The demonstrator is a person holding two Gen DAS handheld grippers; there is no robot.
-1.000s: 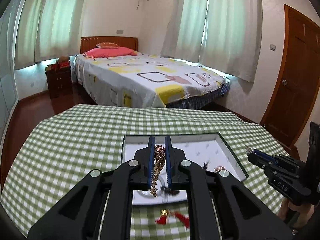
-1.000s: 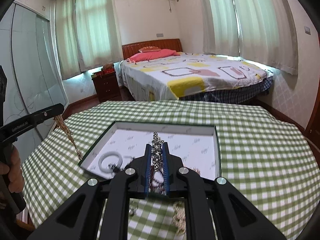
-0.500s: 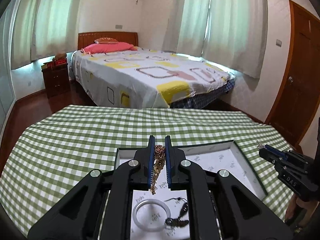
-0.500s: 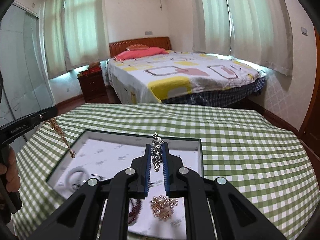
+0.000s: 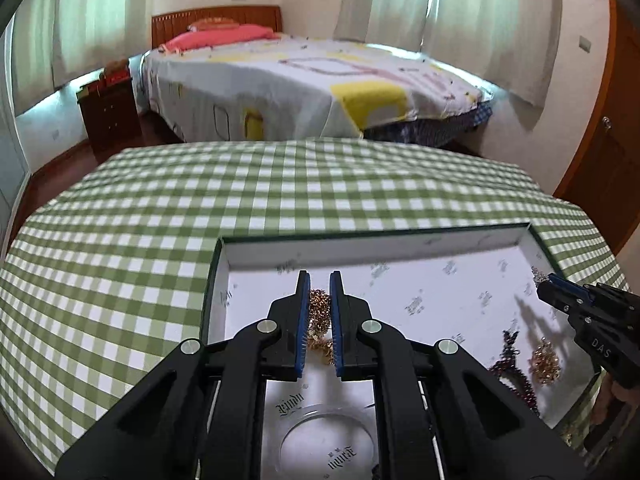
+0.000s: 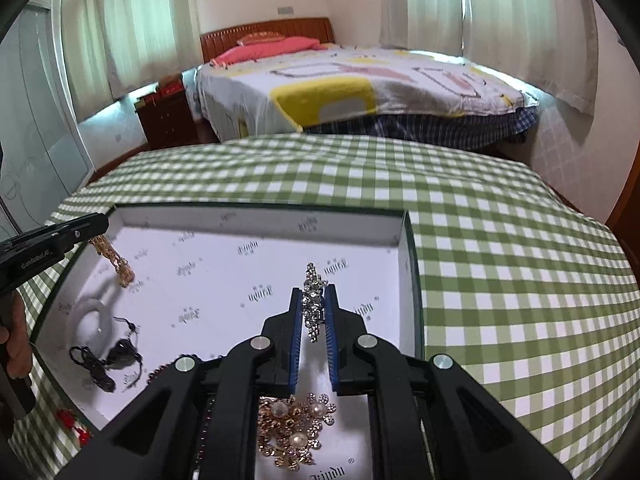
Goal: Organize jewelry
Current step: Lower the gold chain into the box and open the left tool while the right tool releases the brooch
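A shallow white box (image 5: 432,245) (image 6: 256,216) with a dark green rim lies on the green checked table. My left gripper (image 5: 319,280) is low over the box's near left part, shut on a gold chain (image 5: 319,312) whose lower end piles on the box floor; the right wrist view shows the chain (image 6: 114,261) hanging from it. My right gripper (image 6: 314,294) is shut on a silver rhinestone piece (image 6: 313,304), above the box's right part. It also shows in the left wrist view (image 5: 560,294).
In the box lie a white bangle (image 6: 94,322) (image 5: 326,444), a black cord piece (image 6: 106,360), a dark red bead string (image 5: 516,376) and a gold pearl flower piece (image 6: 292,432) (image 5: 544,360). A red tasselled item (image 6: 72,424) lies outside the box. A bed stands behind the table.
Both grippers have moved forward and down over the box. The gold chain's lower end now rests on the box floor. The silver piece stays held.
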